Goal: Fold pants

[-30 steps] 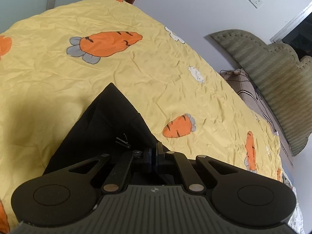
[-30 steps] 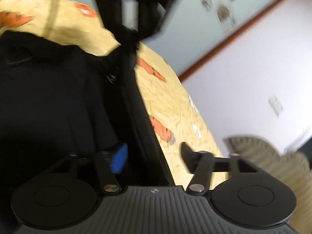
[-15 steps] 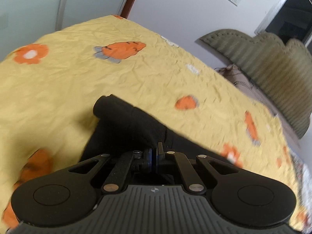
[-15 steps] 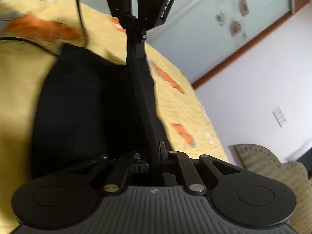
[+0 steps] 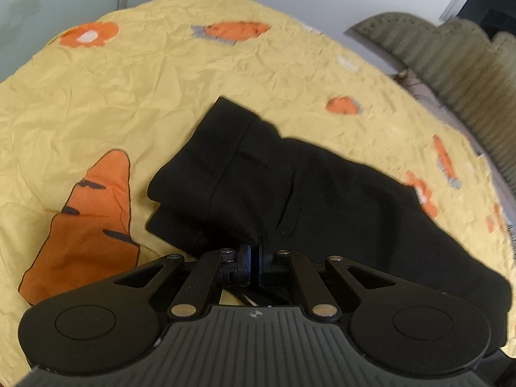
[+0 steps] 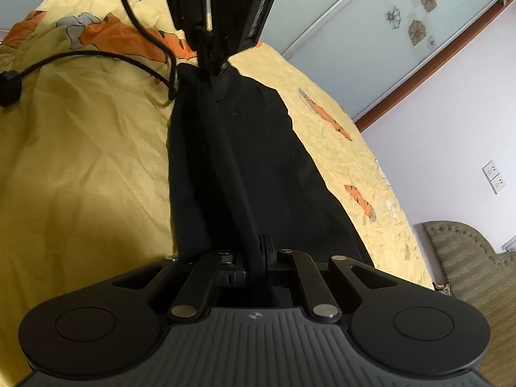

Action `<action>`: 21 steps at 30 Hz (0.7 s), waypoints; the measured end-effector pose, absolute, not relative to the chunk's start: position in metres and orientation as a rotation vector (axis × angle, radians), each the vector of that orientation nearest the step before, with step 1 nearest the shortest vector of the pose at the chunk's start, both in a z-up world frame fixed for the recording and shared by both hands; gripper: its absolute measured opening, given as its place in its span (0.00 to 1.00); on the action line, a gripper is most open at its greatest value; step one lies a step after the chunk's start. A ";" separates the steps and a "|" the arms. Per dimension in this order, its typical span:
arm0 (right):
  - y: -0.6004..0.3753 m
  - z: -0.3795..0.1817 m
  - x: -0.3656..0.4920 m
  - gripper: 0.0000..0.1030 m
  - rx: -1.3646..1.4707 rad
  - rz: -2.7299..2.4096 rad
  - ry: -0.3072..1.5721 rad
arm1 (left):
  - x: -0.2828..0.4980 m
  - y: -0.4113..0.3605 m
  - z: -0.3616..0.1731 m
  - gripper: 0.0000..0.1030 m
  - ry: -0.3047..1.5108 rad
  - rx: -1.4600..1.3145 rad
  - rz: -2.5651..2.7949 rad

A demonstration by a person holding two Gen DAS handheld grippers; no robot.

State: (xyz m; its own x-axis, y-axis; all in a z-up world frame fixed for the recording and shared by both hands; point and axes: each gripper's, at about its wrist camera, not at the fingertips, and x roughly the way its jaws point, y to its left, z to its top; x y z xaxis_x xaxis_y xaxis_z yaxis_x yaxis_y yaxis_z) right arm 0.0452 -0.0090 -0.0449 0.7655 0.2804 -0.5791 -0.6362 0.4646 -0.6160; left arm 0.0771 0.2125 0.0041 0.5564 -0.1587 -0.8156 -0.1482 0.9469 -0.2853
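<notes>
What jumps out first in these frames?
The black pants lying across the middle of a yellow carrot-print sheet. Both the left gripper and the right gripper are clamped shut on the fabric, which runs as a ridge between them.

Bed with wrinkled yellow carrot-print sheet [image 5: 135, 96]. Black pants [image 5: 322, 193] lie folded on it, hem end beside the big carrot print [image 5: 90, 225]. Black cable [image 6: 96, 56] on sheet left of pants.

Plain black fabric pants [image 5: 322, 193], no print. Crumpled yellow bedsheet [image 5: 96, 103] carried orange carrots with grey tops and dark stripes, plus orange flowers. Olive-green striped headboard [image 5: 451, 51]. Pale frosted glass panel [image 6: 371, 16] had brown flower motifs, red-brown frame.
</notes>
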 end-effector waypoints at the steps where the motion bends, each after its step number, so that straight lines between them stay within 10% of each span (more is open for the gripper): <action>1: -0.010 -0.046 0.045 0.05 -0.934 0.583 0.439 | 0.077 0.210 0.001 0.08 0.996 -0.329 -0.006; 13: -0.039 -0.039 -0.007 0.16 -0.818 0.537 0.412 | 0.048 0.197 0.041 0.65 0.861 -0.235 0.138; 21: -0.118 -0.029 -0.028 0.23 -0.708 0.246 0.483 | 0.051 0.115 0.041 0.67 0.973 -0.265 -0.255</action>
State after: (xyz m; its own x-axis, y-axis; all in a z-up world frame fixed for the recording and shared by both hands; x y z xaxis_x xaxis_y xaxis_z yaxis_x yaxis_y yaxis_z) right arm -0.0283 -0.1183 -0.0291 0.8626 0.0547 -0.5029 -0.3746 0.7372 -0.5623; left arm 0.0508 0.1146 0.0408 0.5382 -0.3289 -0.7760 0.0935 0.9383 -0.3328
